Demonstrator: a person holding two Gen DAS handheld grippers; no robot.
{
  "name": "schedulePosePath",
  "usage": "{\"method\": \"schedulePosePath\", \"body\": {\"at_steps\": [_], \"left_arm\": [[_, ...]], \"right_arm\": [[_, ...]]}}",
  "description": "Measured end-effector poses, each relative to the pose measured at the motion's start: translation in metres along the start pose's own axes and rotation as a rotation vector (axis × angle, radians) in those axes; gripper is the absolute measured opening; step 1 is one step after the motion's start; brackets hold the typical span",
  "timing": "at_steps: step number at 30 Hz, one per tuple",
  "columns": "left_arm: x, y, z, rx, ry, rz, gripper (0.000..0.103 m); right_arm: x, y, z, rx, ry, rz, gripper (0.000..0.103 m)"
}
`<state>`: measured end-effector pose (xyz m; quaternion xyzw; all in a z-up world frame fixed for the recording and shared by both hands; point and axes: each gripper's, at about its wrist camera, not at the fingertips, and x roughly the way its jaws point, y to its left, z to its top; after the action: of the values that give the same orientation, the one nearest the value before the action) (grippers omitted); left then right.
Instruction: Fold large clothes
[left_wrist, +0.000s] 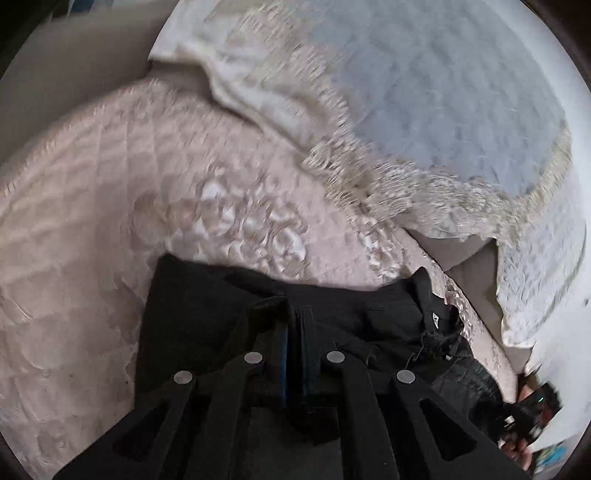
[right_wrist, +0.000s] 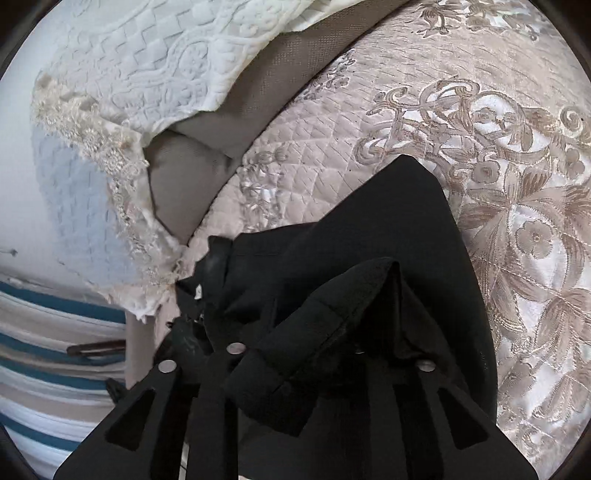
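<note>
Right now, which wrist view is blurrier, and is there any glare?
Left wrist view: motion smear across the bedspread and the white cover's fringe; the black garment near the lens stays sharper. Right wrist view: crisp, the bedspread's floral stitching readable. Both: fisheye bending, dark corners, soft light, no harsh glare.

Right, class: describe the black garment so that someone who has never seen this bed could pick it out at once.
Start at the bed, covered by a pale pink quilted bedspread with beige floral embroidery. On it, near the edge by the white lace-trimmed pillow, lies the black garment. It is the only dark fabric there, plain against the light patterned bedding.
</note>
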<state>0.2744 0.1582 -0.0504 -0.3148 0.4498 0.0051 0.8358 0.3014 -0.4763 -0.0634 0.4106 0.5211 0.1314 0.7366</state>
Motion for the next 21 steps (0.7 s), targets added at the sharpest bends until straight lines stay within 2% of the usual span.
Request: {"method": "schedulePosePath", "body": {"at_steps": [1,3,5,6,7,9,12,13,16,21], "left_arm": [[-0.004,0.002,-0.001,-0.017,0.000,-0.019,0.009],[-0.019,0.004,-0.002,-0.026,-0.035,-0.059,0.015],[-0.040,0.004,-0.005,-0.007,-0.095,-0.057,0.023],[-0.051,0.005,-0.006,-0.001,-0.122,-0.061,0.033],[-0.058,0.005,-0.005,0.001,-0.141,-0.058,0.043],[-0.066,0.001,-0.004,0.037,-0.168,-0.030,0.050],[-0.062,-0.013,-0.002,0.126,-0.148,0.017,0.055],[-0.057,-0.018,0.001,0.148,-0.132,0.033,0.056],[-0.030,-0.037,0.009,0.232,-0.067,0.081,0.057],[0.018,-0.055,0.017,0.309,0.036,0.173,0.057]], "right_arm": [[-0.007,0.002,-0.001,-0.015,-0.010,0.034,0.052],[-0.028,0.006,-0.005,-0.058,-0.050,0.102,0.066],[-0.050,0.012,-0.009,-0.113,-0.092,0.135,0.066],[-0.062,0.015,-0.012,-0.157,-0.118,0.126,0.066],[-0.069,0.018,-0.013,-0.193,-0.136,0.100,0.066],[-0.073,0.027,-0.017,-0.286,-0.159,-0.007,0.066],[-0.058,0.034,-0.019,-0.379,-0.113,-0.136,0.066],[-0.050,0.036,-0.018,-0.424,-0.100,-0.197,0.066],[-0.035,0.038,-0.010,-0.496,-0.098,-0.301,0.066],[-0.013,0.034,0.013,-0.511,-0.069,-0.370,0.066]]}}
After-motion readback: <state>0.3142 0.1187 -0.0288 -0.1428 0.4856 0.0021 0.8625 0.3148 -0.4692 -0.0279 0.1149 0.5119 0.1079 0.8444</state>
